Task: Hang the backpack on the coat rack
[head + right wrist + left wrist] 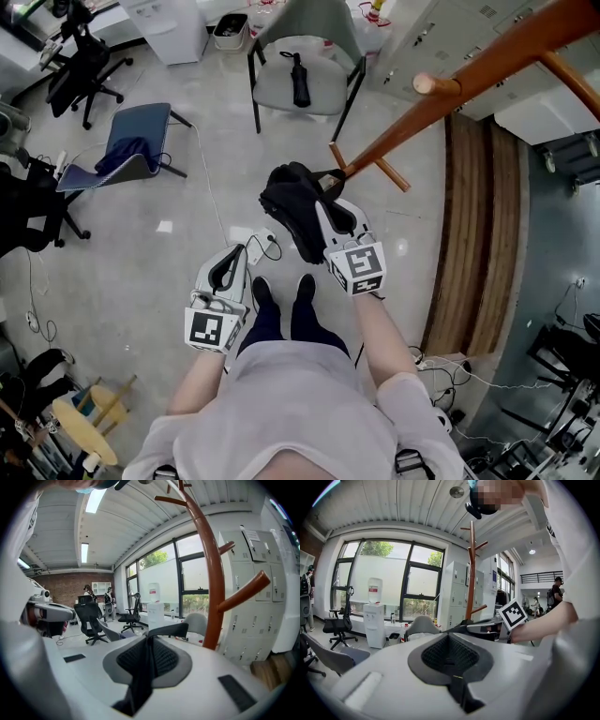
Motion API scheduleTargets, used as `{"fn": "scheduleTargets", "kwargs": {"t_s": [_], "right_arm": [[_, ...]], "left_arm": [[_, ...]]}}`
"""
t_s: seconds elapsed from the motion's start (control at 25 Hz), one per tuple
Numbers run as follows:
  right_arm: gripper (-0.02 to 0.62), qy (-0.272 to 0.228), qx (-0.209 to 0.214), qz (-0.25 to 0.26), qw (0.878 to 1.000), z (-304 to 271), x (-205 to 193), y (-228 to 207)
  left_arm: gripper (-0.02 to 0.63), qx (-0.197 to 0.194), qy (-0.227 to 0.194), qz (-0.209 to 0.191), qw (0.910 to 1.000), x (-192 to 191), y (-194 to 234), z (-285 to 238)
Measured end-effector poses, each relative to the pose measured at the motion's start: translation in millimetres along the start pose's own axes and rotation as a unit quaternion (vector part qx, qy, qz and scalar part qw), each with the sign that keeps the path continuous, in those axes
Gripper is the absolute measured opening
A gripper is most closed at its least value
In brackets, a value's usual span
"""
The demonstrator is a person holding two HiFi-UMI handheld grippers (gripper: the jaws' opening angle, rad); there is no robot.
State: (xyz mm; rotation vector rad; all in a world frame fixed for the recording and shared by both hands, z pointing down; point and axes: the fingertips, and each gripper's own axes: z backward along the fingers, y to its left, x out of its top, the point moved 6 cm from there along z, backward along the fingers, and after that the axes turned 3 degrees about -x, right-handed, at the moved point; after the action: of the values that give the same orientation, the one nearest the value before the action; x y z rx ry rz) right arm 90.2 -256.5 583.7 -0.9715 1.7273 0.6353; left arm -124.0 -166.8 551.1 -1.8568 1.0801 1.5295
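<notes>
In the head view the black backpack (289, 208) hangs in the air in front of the person, beside the foot of the brown wooden coat rack (441, 94). My right gripper (330, 217) is shut on the backpack's black strap (140, 677), which runs down between its jaws in the right gripper view. There the rack's pole (211, 573) and pegs stand close, just right of the jaws. My left gripper (229, 261) hangs lower left, apart from the bag, jaws together with nothing in them. The left gripper view looks over its jaws (450, 637) to the rack (472, 569).
A grey chair (281, 89) with a black umbrella on its seat stands behind the backpack. A blue chair (131, 150) and a black office chair (80, 70) are at the left. A white power strip (246, 239) with cable lies by the person's feet. White lockers (255, 597) stand behind the rack.
</notes>
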Motion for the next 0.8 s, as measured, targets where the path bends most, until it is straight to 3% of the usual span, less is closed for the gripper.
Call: {"fn": "scheduleTargets", "kwargs": {"t_s": [0.8], "right_arm": [[0.043, 0.074, -0.036, -0.035, 0.996, -16.6, -58.1, -19.8]], "left_arm": [[0.009, -0.01, 0.012, 0.01, 0.9998, -9.2, -0.5, -6.4]]}}
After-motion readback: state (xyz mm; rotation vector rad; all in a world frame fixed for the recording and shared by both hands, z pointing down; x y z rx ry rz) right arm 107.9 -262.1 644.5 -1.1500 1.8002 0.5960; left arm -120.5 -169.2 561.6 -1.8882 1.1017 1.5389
